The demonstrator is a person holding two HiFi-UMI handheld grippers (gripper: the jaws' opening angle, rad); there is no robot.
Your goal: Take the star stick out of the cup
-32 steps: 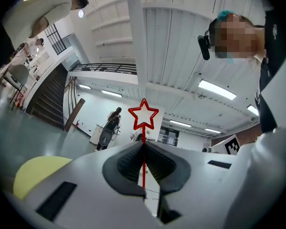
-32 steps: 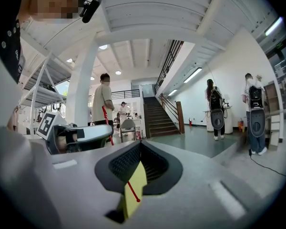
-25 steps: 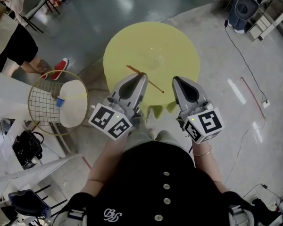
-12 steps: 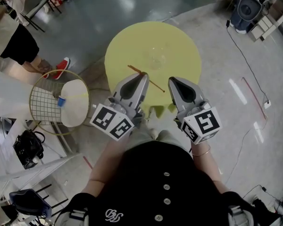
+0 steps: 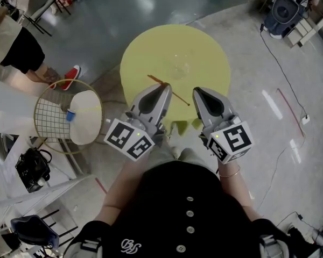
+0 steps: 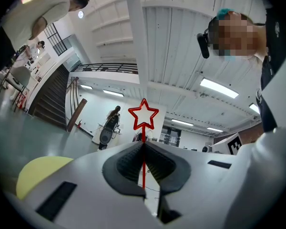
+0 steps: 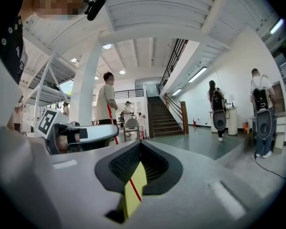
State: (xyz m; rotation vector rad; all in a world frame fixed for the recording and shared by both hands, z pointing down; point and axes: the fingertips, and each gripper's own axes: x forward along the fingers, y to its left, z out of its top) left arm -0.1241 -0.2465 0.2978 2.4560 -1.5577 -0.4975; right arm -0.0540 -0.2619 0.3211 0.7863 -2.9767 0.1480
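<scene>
My left gripper (image 5: pixel 164 87) is shut on the thin red star stick (image 5: pixel 176 97), which slants across the near part of the round yellow table (image 5: pixel 199 47). In the left gripper view the stick rises out of the closed jaws of that gripper (image 6: pixel 143 143) and ends in an outlined red star (image 6: pixel 143 118). A clear cup (image 5: pixel 178 67), faint, stands near the table's middle, apart from the stick. My right gripper (image 5: pixel 196 91) hovers beside the left one, shut and holding nothing (image 7: pixel 140 143). The right gripper view shows the left gripper (image 7: pixel 81 135) with the stick (image 7: pixel 112 123).
A gold wire basket with a white seat pad (image 5: pixel 67 117) stands left of the table. A person with a red shoe (image 5: pixel 70 78) is at the far left. A black bag (image 5: pixel 29 168) lies lower left. A cable (image 5: pixel 282 74) runs over the floor on the right.
The right gripper has drifted a little left, closer to the left gripper. The left gripper keeps hold of the stick and has barely shifted.
</scene>
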